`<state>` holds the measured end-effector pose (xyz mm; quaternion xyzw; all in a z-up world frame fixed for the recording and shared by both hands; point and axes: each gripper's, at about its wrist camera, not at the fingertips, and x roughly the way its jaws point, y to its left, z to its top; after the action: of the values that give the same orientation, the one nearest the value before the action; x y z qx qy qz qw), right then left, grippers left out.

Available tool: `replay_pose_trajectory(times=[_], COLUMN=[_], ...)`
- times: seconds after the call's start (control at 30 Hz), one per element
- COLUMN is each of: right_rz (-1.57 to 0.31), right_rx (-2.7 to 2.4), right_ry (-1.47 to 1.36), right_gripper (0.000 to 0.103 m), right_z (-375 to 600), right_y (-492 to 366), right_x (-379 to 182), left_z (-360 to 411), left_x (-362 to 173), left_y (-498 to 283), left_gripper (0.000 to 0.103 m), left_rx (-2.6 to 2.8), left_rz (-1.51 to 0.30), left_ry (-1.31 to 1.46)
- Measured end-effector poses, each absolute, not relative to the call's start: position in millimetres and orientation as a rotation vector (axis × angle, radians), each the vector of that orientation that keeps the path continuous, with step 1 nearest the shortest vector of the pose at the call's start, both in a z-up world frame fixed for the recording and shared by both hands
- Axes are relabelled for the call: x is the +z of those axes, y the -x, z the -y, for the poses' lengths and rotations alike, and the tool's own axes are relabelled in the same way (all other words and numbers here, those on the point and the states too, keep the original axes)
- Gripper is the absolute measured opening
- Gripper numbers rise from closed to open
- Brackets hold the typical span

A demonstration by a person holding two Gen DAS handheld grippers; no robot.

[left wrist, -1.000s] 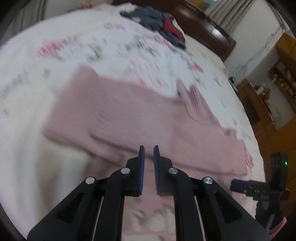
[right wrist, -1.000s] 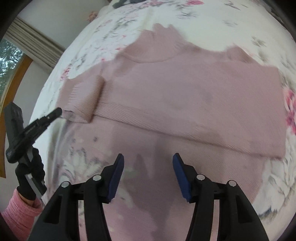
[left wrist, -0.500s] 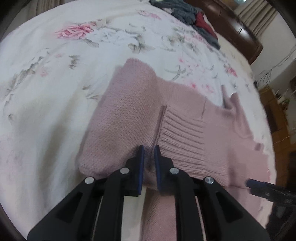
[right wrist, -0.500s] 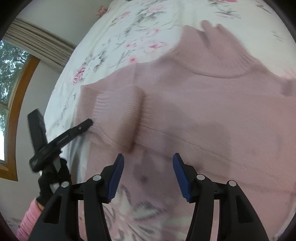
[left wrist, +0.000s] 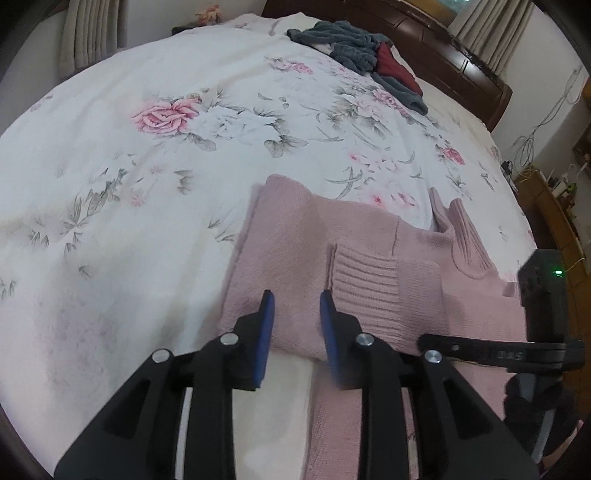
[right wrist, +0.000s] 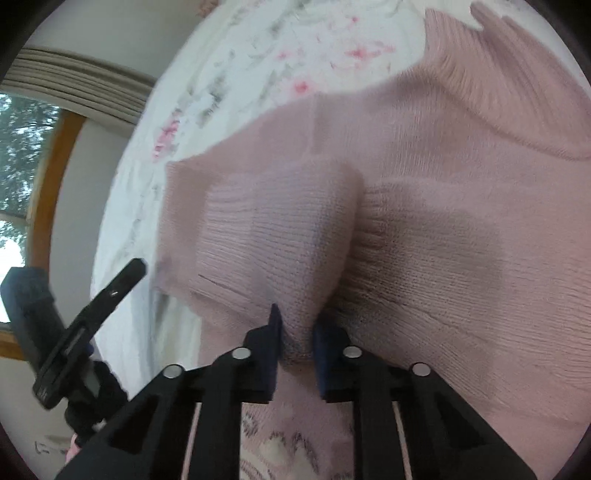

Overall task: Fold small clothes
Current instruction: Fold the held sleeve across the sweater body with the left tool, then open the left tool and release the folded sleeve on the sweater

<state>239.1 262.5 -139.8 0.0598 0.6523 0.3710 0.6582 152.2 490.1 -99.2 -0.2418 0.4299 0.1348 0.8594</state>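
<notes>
- At the far left of the left wrist view, a grey curtain (left wrist: 94,31) hangs beside the bed (left wrist: 110,155), whose white cover carries pink roses and grey leaves.
- The pink knitted sweater (left wrist: 295,240) lies flat on the near part of the bed, its sleeve folded across the body so that the ribbed cuff (left wrist: 365,284) rests on top.
- The left gripper (left wrist: 295,310) hangs just above the sweater's folded edge, jaws parted with nothing between them; blue pads (left wrist: 266,314) line the inner faces.
- Further back, near the dark wooden headboard (left wrist: 461,48), a heap of grey and dark red clothes (left wrist: 362,51) sits well apart from the sweater.
- At the right edge of that view the other tool's black body shows a small green light (left wrist: 558,273).
- In the right wrist view, a window with a wooden frame (right wrist: 51,177) stands at the left, and the left tool's black finger reaches in from that side.
- The right gripper (right wrist: 297,325) has its jaws clenched on a raised pinch of the sweater (right wrist: 461,229), just beside the cuff (right wrist: 258,229).
- The ribbed collar (right wrist: 509,74) lies at the upper right.
</notes>
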Motion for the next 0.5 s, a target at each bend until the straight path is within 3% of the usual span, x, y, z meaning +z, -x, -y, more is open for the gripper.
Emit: replay_pose_trajectory(times=[0.27,0.5], right_rz=[-1.332,-1.298], right_rx=[0.807,0.703], right_ry=[-0.109,-0.044], right_gripper=[0.013,0.013], right_z=[-188.1,-129.9], right_y=[-244.2,-259.7], right_x=[-80.5,-79.2], left_z=[-450.5,-404.2], left_x=[-96.0,-117.4], left_y=[-176.4,-212.9], left_gripper=[0.027,0.027], left_rx=[0.215,0.207], left_rz=[-0.913,-0.995], left_ry=[0.464,0.352])
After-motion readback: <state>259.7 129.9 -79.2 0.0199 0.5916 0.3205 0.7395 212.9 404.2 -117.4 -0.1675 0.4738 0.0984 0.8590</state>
